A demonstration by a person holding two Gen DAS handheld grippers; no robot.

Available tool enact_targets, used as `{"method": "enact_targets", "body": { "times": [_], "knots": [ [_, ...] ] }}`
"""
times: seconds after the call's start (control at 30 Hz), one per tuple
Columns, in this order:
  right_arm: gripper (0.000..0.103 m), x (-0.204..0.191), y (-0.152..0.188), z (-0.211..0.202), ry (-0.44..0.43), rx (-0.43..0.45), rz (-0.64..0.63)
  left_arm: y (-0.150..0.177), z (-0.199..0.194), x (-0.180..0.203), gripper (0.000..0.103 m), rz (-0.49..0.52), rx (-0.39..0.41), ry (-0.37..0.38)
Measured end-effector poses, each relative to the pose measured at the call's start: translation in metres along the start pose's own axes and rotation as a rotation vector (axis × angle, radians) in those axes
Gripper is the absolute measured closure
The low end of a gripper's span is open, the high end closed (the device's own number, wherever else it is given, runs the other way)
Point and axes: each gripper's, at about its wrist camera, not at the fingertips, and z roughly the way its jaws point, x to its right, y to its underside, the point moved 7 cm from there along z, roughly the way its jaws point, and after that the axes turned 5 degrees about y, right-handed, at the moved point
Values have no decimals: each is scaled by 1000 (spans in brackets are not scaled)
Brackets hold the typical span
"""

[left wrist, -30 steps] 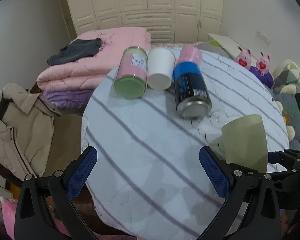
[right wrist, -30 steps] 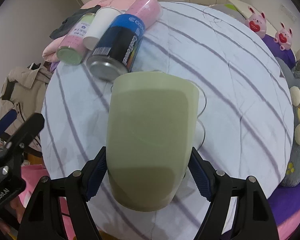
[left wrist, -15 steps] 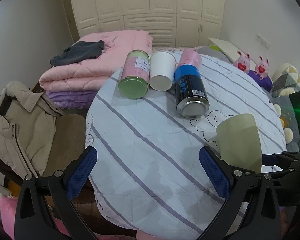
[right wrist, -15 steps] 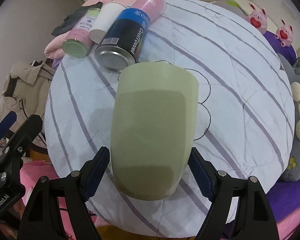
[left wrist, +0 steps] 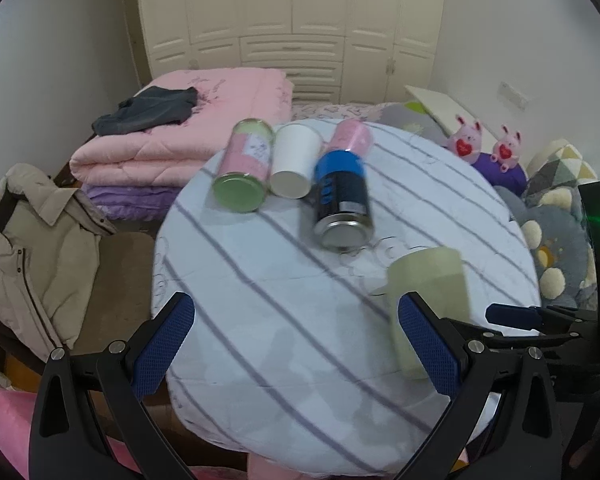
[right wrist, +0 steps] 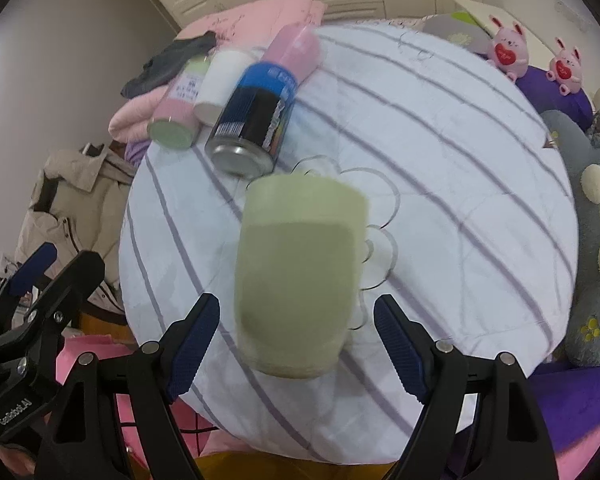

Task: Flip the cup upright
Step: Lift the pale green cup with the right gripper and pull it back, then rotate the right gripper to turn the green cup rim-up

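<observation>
In my left wrist view, my left gripper [left wrist: 296,344] hangs spread wide over the near edge of the striped tabletop [left wrist: 260,280], grasping nothing. The pale green cup [left wrist: 428,300] stands toward the right side of the tabletop, partly behind my right-hand finger pad, with my right gripper [left wrist: 512,316] reaching in beside it. Farther back lie a blue can [left wrist: 342,200], a white paper cup [left wrist: 294,166], a pink jar with a green lid [left wrist: 244,172] and a pink bottle [left wrist: 350,138], all on their sides.

In my right wrist view, the cup [right wrist: 300,272] sits between the jaws of my right gripper [right wrist: 296,336], but gaps show on both sides, so I read it as released. Its far end is wider than its near end. The picture is blurred and I cannot tell whether it is resting on the cloth. I judge the flip nearly done; what remains is confirming the cup stands steady and backing away.
</observation>
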Motion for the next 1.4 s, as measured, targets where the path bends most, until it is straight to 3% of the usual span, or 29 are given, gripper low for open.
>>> {"method": "enact_targets", "body": {
  "times": [0.33, 0.67, 0.97, 1.23, 1.27, 1.3, 1.4],
  "knots": [
    [22, 84, -11, -27, 9, 72, 176, -2, 23, 69, 0, 41, -77, 46],
    [22, 154, -11, -16, 16, 37, 296, 4, 65, 106, 0, 13, -206, 31],
    [22, 176, -18, 11, -4, -18, 313, 7, 94, 114, 0, 12, -292, -14],
    [22, 170, -28, 26, 3, -37, 274, 16, 117, 106, 0, -39, -382, -34],
    [22, 170, -29, 27, 3, -38, 272, 17, 117, 106, 5, -48, -388, -26],
    [22, 170, -30, 27, 4, -39, 270, 17, 118, 107, 22, -51, -393, -22],
    [22, 170, -31, 27, 3, -39, 269, 17, 115, 109, 23, -24, -408, -25]
  ]
}}
